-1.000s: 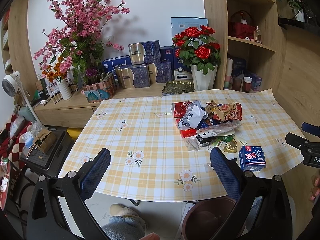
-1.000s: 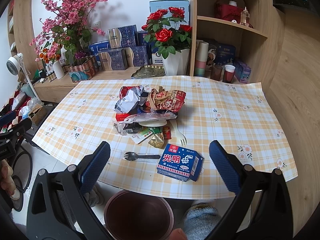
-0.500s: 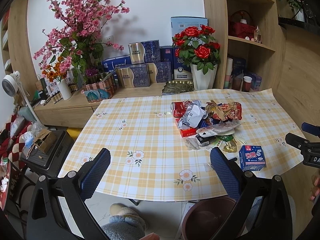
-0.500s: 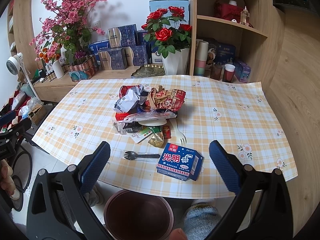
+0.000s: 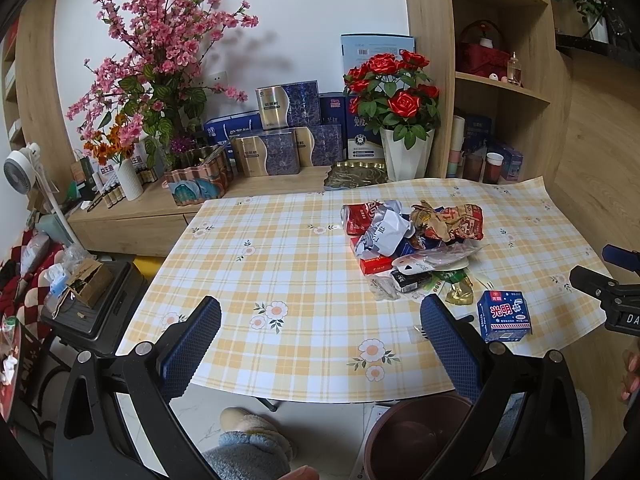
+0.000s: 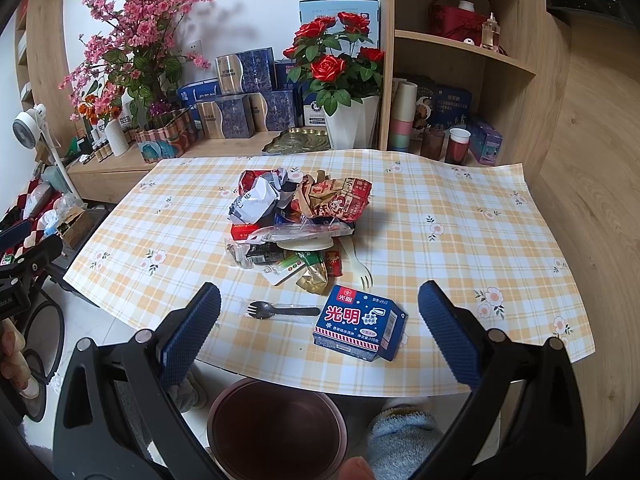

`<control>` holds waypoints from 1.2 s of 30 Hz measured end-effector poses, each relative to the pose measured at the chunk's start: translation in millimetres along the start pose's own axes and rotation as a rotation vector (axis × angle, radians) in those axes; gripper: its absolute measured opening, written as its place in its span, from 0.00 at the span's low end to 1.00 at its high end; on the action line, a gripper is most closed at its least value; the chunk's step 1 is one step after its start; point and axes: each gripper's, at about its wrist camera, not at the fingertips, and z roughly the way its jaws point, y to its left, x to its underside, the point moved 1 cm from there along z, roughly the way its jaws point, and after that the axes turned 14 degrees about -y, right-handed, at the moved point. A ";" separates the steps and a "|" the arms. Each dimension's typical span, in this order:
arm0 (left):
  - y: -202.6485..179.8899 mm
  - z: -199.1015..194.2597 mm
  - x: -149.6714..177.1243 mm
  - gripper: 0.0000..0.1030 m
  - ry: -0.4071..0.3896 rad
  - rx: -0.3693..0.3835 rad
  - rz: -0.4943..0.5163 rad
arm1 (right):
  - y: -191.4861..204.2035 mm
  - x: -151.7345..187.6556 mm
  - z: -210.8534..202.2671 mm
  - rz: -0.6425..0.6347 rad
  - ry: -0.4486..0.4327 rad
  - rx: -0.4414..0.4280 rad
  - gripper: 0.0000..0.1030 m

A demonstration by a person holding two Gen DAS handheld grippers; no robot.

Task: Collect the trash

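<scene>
A heap of wrappers and packets [image 6: 300,208] [image 5: 412,236] lies mid-table on the yellow checked cloth [image 6: 460,240]. In front of it sit a blue milk carton [image 6: 360,328] [image 5: 505,315], a black plastic spork [image 6: 280,311] and a white fork [image 6: 358,262]. A brown waste bin [image 6: 276,428] [image 5: 416,436] stands on the floor below the table's near edge. My right gripper [image 6: 318,330] is open, held above the near edge with the carton between its fingers' line of sight. My left gripper [image 5: 320,338] is open over bare cloth, left of the heap.
Behind the table a low cabinet holds pink blossoms [image 5: 160,60], gift boxes [image 5: 280,140] and red roses in a white pot [image 5: 400,120]. Wooden shelves [image 6: 460,80] rise at the right. A fan [image 5: 20,172] and clutter stand at left. Slippered feet [image 5: 248,444] show below.
</scene>
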 end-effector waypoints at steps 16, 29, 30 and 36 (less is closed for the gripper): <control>-3.4 12.7 6.6 0.95 -0.024 0.024 -0.007 | -5.7 12.3 12.5 0.055 0.016 -0.039 0.95; 7.4 48.8 21.1 0.95 -0.034 0.068 0.020 | -8.6 -8.7 68.5 -0.076 0.082 -0.063 0.95; 9.4 52.8 21.7 0.95 -0.034 0.066 0.013 | -5.0 -12.3 80.1 -0.122 0.094 -0.082 0.95; 23.3 84.1 30.3 0.95 0.001 0.075 -0.028 | 21.4 -23.8 159.0 -0.412 0.163 -0.085 0.95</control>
